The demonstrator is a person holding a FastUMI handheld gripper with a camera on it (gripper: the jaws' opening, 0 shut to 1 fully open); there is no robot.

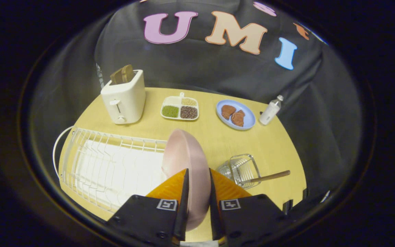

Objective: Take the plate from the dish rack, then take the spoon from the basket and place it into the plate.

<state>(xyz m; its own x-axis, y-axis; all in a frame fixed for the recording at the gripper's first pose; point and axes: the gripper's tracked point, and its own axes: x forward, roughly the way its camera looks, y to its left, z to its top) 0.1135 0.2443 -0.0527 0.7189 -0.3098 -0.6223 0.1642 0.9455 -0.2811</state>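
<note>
A pink plate [183, 154] stands on edge between my two fingers, and my gripper [198, 171] is shut on its rim. The plate is held above the right end of the white wire dish rack [108, 164]. To the right of my fingers, a small clear wire basket [240, 169] lies tipped on the yellow table. A spoon with a wooden handle [273, 176] sticks out of it to the right; its bowl is hidden inside the basket.
Beyond the rack stands a white toaster [123, 97] with toast in it. Farther right are a divided tray of grains [180, 108], a blue plate [249, 120] holding brown pieces, and a small white bottle [270, 110]. Bare tabletop [218, 140] lies ahead of the plate.
</note>
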